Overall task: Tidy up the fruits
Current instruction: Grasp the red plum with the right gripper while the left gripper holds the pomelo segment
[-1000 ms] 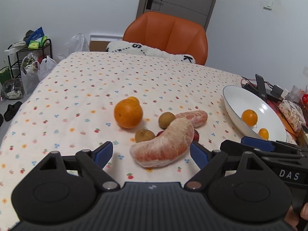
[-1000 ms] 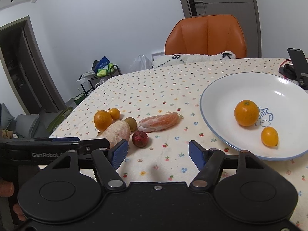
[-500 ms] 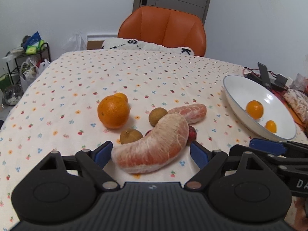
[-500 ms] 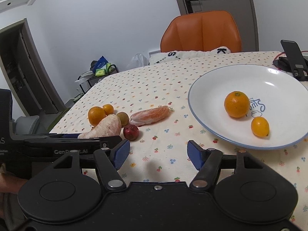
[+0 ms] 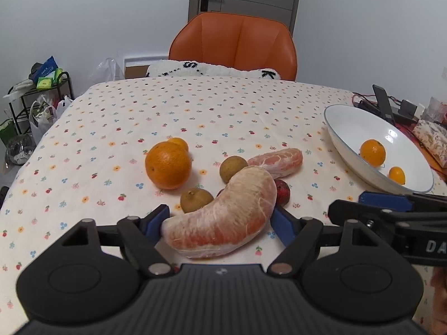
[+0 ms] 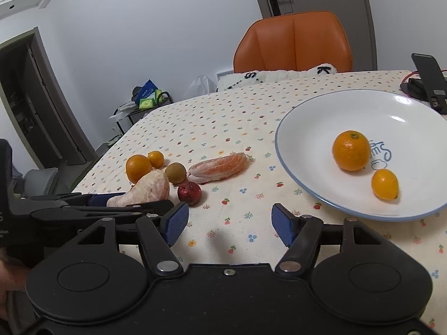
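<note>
A desk (image 5: 117, 106) under a cloth printed with small flowers and cherries fills both views, with an orange chair (image 5: 234, 44) at its far side and a grey door behind. On the right stands a white plate (image 6: 313, 117) with a blue rim, and two fruits already lie in it — an orange (image 6: 351, 150) and a small kumquat-like fruit (image 6: 385, 183). That looks like the part done; most of the sorting seems left.

On the cloth remain a large orange (image 5: 168, 165) with a small orange fruit (image 5: 178, 143) just behind it, two brown longan-like fruits (image 5: 233, 169) (image 5: 196, 200), a dark red fruit (image 6: 189, 192), a slim peeled pomelo segment (image 5: 276, 162), and a big peeled pomelo segment (image 5: 223, 217) nearest the camera.

The left hand-held gripper (image 5: 220, 222) has its blue pads at either end of the big segment, which sits between them on or just above the cloth — whether the pads already press on it I cannot tell. The right hand-held gripper (image 6: 230, 223) stands wide and empty over bare cloth, near the plate's near rim.

The red fruit is mostly hidden behind the big segment in the left view, and the near end of that segment is covered by the left tool in the right view. Only a sliver of a hand shows at the frame edges
</note>
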A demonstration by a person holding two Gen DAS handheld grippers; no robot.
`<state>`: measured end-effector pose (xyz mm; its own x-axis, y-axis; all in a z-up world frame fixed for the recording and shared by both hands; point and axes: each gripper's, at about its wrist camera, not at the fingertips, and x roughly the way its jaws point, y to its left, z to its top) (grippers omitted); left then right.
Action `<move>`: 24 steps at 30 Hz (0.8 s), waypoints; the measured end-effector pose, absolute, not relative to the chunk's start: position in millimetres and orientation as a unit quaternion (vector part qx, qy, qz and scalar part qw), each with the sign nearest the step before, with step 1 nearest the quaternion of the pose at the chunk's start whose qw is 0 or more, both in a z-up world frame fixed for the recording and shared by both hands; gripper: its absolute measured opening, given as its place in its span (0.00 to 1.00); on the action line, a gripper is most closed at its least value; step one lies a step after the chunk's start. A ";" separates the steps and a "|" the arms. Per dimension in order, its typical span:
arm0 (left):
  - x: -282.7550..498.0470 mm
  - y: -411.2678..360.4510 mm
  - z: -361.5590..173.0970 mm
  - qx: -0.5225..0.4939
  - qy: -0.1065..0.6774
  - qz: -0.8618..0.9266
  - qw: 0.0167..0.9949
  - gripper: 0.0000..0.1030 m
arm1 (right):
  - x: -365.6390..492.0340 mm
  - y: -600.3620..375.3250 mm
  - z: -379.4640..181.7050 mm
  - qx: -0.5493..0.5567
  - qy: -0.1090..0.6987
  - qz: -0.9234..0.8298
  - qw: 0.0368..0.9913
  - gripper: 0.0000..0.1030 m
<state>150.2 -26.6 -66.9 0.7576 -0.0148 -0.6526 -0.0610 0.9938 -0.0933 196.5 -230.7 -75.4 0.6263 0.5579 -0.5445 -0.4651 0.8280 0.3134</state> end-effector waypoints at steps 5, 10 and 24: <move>144.6 -18.2 -61.1 -0.061 0.341 0.014 0.938 0.75 | 199.5 -222.7 -75.1 0.068 0.325 0.293 0.896 0.63; 139.4 -8.5 -55.2 -0.068 0.334 0.018 0.940 0.75 | 202.2 -210.9 -74.2 0.060 0.325 0.304 0.893 0.62; 135.9 11.6 -49.4 -0.082 0.323 0.034 0.942 0.75 | 212.7 -182.0 -72.5 0.043 0.334 0.323 0.884 0.51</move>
